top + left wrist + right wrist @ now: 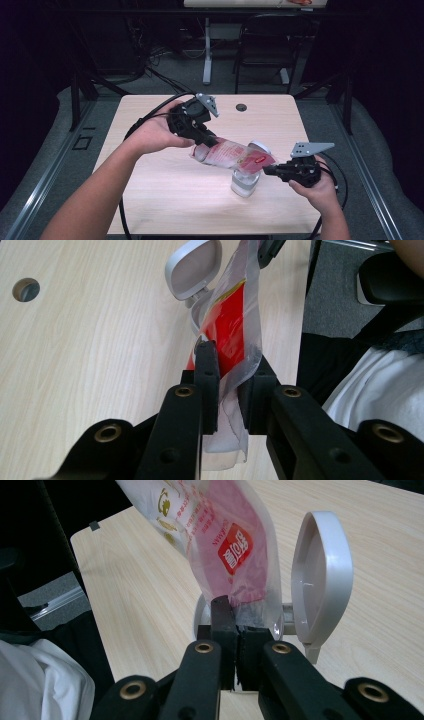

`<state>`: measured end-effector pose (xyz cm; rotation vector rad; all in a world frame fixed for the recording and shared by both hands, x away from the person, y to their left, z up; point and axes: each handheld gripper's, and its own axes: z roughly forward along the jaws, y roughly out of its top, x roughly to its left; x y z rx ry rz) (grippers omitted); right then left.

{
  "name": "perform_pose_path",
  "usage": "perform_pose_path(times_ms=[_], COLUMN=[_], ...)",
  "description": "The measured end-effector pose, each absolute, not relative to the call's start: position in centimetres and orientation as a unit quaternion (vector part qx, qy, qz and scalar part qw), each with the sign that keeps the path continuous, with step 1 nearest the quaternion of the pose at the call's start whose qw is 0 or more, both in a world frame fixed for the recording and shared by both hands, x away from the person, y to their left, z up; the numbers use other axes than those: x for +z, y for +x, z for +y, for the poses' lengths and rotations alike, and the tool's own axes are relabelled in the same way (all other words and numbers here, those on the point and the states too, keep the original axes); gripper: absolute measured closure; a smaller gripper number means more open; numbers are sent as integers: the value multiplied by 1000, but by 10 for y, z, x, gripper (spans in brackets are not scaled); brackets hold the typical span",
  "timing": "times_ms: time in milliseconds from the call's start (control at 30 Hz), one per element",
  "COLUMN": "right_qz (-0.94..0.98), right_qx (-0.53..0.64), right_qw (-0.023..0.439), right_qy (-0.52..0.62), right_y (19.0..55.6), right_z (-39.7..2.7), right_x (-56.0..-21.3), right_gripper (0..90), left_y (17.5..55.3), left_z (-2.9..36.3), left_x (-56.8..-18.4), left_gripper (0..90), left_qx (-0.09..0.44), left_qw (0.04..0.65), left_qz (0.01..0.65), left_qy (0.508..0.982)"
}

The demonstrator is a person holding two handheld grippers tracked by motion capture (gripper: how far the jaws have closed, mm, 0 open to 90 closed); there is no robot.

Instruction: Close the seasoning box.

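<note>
Wooden counter (165,200): both hand-held grippers, left (209,140) and right (270,170), pinch a red-printed plastic pouch (232,155), hiding the flip-lid jar's (245,182) mouth.

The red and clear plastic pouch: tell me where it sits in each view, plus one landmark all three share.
High view: pouch mid-table, stretched between both grippers.
Left gripper view: pouch centre, rising from the jaws.
Right gripper view: pouch top centre, above the jaws.
Shared landmark: the jar's open white lid.

Clear plastic pouch (232,155) flashes a red label with white lettering; pale grey flip lid (320,580); light wood table (165,200).
</note>
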<state>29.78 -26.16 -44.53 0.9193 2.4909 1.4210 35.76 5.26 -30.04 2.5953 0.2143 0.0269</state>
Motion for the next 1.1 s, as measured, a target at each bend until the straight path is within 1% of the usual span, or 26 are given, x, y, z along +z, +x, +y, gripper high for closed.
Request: perform_pose_path(times_ms=[667, 1100], right_qz=[829, 827], right_qx=[471, 472], right_qw=[57, 63], right_qy=[296, 300], right_y=[301, 304], right_z=[-252, -251], right_x=[-447, -447], right_gripper=[888, 887], left_y=[356, 356], left_z=[58, 59], left_x=[-297, -298], left_gripper=[807, 807], left_qx=[15, 14], left_qw=[266, 270], left_qz=[82, 87], left_qy=[960, 959])
